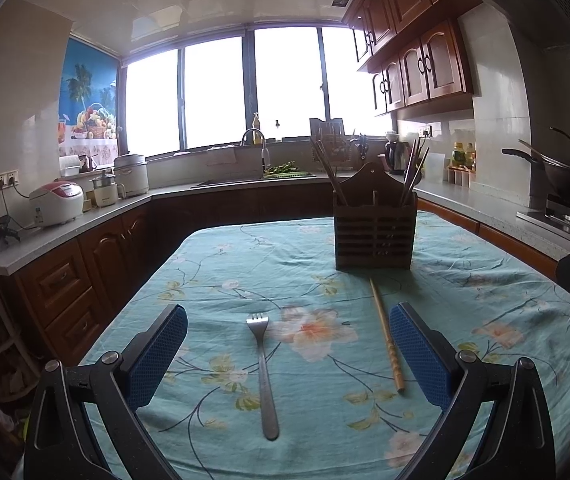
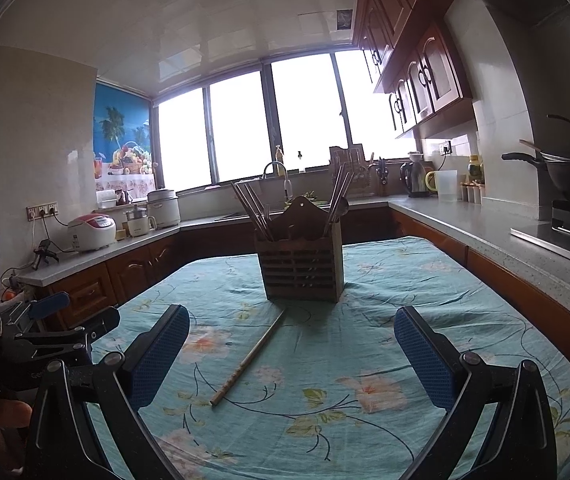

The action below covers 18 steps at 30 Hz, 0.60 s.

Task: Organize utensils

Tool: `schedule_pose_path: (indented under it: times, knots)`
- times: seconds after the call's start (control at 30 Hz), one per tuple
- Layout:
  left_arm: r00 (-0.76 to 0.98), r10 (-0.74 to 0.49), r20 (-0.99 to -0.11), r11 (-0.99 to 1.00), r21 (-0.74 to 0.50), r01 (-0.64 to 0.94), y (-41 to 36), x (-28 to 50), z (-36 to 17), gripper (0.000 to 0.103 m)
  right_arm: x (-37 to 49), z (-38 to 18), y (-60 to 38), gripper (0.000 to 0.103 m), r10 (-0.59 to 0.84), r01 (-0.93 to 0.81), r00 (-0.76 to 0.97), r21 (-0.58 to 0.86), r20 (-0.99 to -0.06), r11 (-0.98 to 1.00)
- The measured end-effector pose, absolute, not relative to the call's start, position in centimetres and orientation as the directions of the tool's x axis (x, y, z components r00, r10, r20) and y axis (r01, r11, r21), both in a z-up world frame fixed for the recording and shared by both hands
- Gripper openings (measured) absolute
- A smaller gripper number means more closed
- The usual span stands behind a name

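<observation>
left gripper (image 1: pixel 288 354): fingers wide, empty, over fork (image 1: pixel 263 372)
right gripper (image 2: pixel 291 354): fingers wide, empty
chopstick (image 1: pixel 387 336): lies near holder (image 1: pixel 375 232)

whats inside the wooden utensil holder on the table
The wooden holder has chopsticks leaning out on both sides, and a fork's tines show on the left. Its slatted walls cover their lower ends.

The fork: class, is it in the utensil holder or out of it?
Out. The fork lies flat on the tablecloth, short of the utensil holder.
</observation>
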State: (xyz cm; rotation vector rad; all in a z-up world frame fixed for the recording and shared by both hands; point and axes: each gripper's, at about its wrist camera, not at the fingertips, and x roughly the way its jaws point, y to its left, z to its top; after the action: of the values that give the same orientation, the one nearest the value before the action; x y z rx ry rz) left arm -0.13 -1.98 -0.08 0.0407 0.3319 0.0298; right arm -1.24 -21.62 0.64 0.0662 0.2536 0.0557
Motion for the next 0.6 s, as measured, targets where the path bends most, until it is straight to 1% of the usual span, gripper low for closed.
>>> schedule_pose_path:
  times: [0.6]
  knots:
    - [0.938,0.035,-0.344,0.999,0.042,-0.022,-2.87,0.27,0.11,0.102,-0.54,0.50,-22.25,0.103,0.072,-0.047,0.960,0.100,-0.271,0.994]
